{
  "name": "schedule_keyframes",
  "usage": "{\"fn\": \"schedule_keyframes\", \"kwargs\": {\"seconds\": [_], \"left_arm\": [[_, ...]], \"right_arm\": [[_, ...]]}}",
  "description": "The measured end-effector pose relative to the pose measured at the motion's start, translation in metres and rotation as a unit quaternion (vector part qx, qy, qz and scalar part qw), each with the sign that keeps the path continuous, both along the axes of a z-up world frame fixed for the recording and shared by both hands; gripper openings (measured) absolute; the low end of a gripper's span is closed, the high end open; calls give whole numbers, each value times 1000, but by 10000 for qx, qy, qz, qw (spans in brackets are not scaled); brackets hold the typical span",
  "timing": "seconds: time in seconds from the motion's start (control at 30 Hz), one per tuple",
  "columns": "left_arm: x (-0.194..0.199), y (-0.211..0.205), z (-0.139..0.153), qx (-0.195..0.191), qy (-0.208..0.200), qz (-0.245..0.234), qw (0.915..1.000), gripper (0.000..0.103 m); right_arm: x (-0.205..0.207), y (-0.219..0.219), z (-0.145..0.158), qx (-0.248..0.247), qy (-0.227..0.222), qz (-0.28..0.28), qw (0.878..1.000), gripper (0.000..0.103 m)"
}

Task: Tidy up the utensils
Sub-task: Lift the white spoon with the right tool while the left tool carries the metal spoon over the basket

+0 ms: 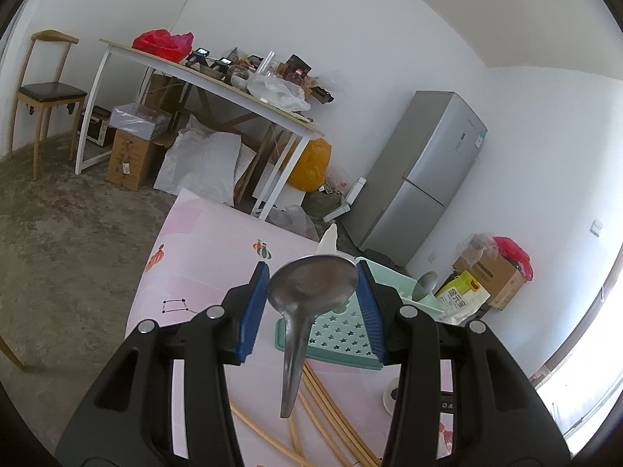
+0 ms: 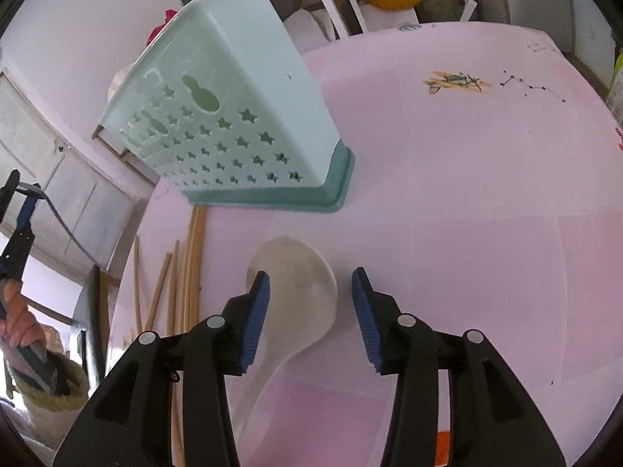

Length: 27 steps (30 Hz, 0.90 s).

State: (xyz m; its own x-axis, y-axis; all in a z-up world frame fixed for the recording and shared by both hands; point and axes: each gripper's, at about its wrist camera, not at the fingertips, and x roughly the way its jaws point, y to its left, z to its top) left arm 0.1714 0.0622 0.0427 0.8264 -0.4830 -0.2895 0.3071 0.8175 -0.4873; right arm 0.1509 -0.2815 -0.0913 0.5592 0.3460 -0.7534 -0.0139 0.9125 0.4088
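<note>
**On the pink tabletop, two spoons and a green holder**

On the pink tabletop (image 2: 467,194) stands a pale green utensil holder (image 2: 233,116) with star-shaped holes. A bunch of wooden chopsticks (image 2: 187,272) lies just beside its base.

The left tongs (image 1: 313,299) are clamped on a metal spoon (image 1: 311,284). The blue pads press on both sides of the spoon's bowl, and its handle hangs down toward the chopsticks. The spoon is up in the air, in front of the holder. Another metal spoon (image 1: 424,284) sticks out of the holder's top.

The right tongs (image 2: 311,299) are apart and hold nothing. They point down at a white spoon (image 2: 300,292) that lies flat on the tabletop. Its bowl sits between the two blue pads, closer to the left one. Its handle runs back under the tongs.
</note>
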Motion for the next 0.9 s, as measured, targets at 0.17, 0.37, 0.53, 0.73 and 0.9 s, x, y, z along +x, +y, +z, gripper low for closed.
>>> {"fn": "schedule_keyframes", "kwargs": {"seconds": [0.17, 0.37, 0.53, 0.73, 0.9], "left_arm": [[1, -2, 4, -54, -71, -22, 10000, 43], [13, -16, 22, -40, -251, -145, 9996, 43], [26, -36, 53, -75, -658, -226, 9975, 43], [52, -64, 86, -290, -998, -201, 9944, 43], [85, -88, 83, -189, -909, 27, 9957, 43]], "right_arm": [[1, -2, 2, -98, -144, -101, 9998, 5], [-17, 2, 37, -661, -813, -174, 9943, 5], [-37, -5, 71, -930, -1371, -324, 9856, 5], [-51, -24, 97, -787, -1785, -474, 9797, 5], [-59, -36, 105, -594, -1981, -548, 9768, 5]]}}
